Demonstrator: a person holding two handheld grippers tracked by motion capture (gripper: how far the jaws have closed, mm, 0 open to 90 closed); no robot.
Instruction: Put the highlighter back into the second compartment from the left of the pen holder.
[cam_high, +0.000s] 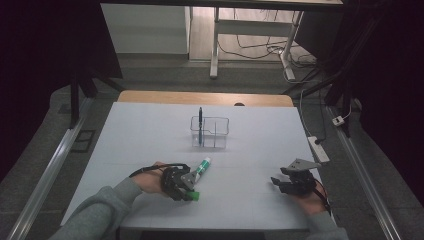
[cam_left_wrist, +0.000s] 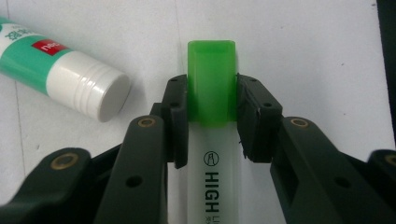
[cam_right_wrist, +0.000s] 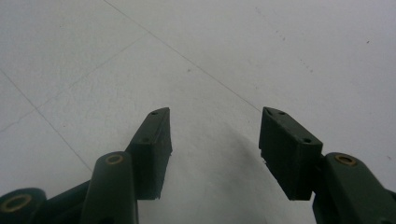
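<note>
a green-capped highlighter (cam_left_wrist: 212, 140) lies on the white table (cam_high: 140, 145), at the lower middle of the high view, and the left gripper (cam_high: 186, 187) is clamped on it: in the left gripper view both black pads press the sides where the green cap meets the white barrel, the cap pointing up the frame and the printed barrel running down to the bottom edge. just beside it, toward the upper left of that view, lies a glue stick (cam_left_wrist: 60, 72) with a teal label and a white ribbed cap, apart from the highlighter. in the high view a clear pen holder (cam_high: 210, 132) stands above them near the centre, a dark pen (cam_high: 200, 125) upright in its left part. the right gripper (cam_high: 285, 184) rests at the lower right, its jaws apart over bare table.
</note>
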